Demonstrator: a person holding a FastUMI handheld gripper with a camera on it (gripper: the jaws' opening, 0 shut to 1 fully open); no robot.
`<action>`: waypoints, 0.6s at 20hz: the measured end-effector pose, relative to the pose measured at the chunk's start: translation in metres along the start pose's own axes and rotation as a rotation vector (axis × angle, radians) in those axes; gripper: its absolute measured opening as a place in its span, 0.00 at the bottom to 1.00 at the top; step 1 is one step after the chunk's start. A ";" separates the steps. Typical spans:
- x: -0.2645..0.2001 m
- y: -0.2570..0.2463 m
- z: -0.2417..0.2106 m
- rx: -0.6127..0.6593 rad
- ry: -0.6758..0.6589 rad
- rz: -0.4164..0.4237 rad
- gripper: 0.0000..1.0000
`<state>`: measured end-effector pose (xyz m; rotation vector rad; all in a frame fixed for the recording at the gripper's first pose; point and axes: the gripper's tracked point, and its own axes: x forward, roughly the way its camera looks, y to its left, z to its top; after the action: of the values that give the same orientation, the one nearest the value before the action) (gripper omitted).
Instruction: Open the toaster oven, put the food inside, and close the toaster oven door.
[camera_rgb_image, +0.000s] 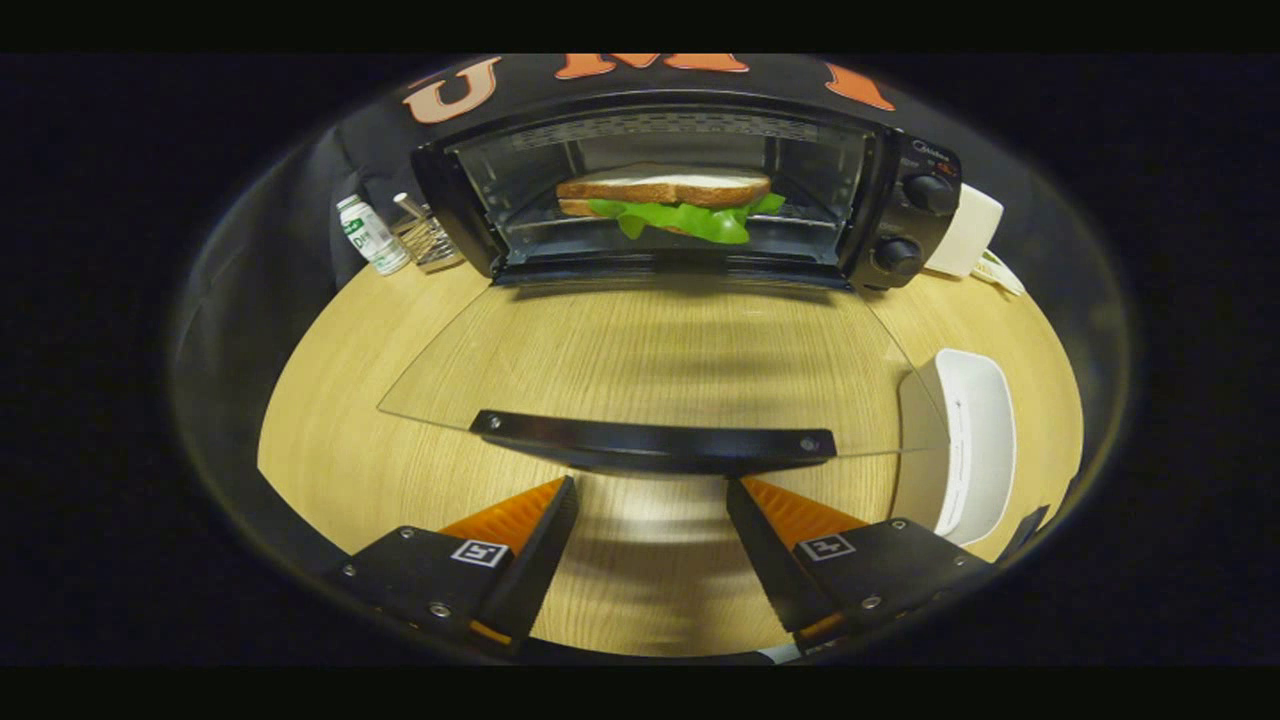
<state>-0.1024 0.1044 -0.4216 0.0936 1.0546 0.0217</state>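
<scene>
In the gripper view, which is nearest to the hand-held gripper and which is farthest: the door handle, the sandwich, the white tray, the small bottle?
From the open hand-held gripper, nearest first:
1. Door handle, just ahead of the fingers, on the lowered glass door.
2. White tray, beside the right finger, on the table.
3. Sandwich, beyond the door, inside the toaster oven.
4. Small bottle, left of the oven; roughly as far as the sandwich, too close to call.

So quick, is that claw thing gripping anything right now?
Gripper: open, holding nothing; its fingers sit spread just short of the door handle of the folded-down toaster oven door.
</scene>
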 end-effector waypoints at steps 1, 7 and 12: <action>0.001 0.002 -0.003 0.013 0.035 0.000 0.89; -0.027 0.007 0.043 0.006 -0.090 0.026 0.90; -0.037 -0.004 0.112 0.014 -0.215 0.011 0.89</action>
<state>-0.0240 0.0907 -0.3348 0.1121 0.8398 0.0136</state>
